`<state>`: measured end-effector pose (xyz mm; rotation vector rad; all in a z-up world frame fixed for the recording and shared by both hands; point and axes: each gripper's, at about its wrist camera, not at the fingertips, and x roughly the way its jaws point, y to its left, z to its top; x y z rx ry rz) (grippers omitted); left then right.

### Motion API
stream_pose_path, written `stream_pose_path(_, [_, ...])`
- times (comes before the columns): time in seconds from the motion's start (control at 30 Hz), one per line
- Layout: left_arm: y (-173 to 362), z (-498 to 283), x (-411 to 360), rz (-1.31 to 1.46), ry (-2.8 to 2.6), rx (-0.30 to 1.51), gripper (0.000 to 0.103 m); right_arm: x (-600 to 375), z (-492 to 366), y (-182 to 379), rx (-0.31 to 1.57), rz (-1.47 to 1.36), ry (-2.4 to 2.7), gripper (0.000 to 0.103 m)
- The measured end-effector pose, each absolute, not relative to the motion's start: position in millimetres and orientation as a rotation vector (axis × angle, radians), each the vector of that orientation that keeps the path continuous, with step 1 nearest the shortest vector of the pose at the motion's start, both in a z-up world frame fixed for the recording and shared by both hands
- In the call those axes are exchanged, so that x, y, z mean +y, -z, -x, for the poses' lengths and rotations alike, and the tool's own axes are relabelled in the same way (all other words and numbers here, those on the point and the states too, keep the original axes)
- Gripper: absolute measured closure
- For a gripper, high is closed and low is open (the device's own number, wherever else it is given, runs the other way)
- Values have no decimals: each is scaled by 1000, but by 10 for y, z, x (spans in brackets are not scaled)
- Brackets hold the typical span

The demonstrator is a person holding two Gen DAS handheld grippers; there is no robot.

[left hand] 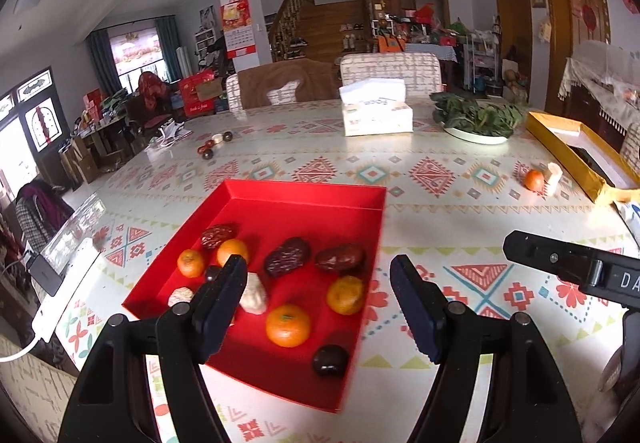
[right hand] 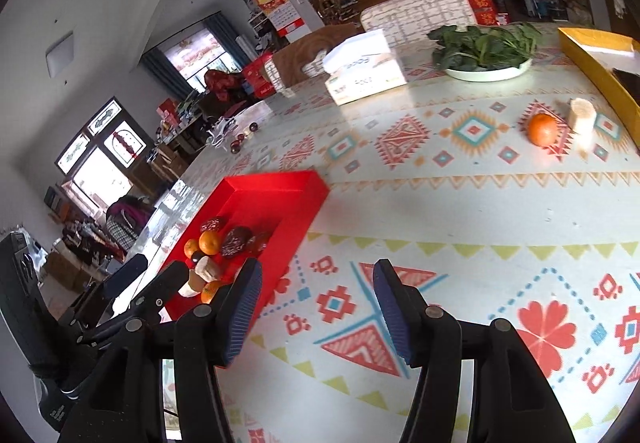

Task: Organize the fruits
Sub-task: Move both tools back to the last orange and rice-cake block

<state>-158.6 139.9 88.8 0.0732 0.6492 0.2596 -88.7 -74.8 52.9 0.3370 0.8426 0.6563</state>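
Big table w/ patterned cloth in cluttered room w/ wooden stairs; red tray of fruit near edge, stray orange far side by yellow box; left gripper apart & empty, right gripper empty, jaws opening.

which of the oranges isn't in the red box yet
The orange out on the tablecloth beside the pale chunk; the others lie inside the red box.

Both wrist views — shared red tray
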Motion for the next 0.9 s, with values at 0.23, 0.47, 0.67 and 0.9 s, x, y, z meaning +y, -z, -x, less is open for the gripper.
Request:
stream_pose_path(0.23, [-867, 1540, 1218, -98, -239, 665, 30, -975, 863, -484, 844, -366, -631, 40])
stream_pose_path(0.47, [-834, 1481, 1078, -121, -222, 680, 30, -1209, 823, -419, 851, -396, -592, 40])
stream_pose_path(0.67, [-848, 1414, 977, -140, -197, 681, 30, -1449, 793, -379, 854, -415, -551, 40])
stream_pose_path(0.9, [-1017, 1223, 1014, -85, -126, 678, 30, -2219, 652, -506, 803, -506, -397, 40])
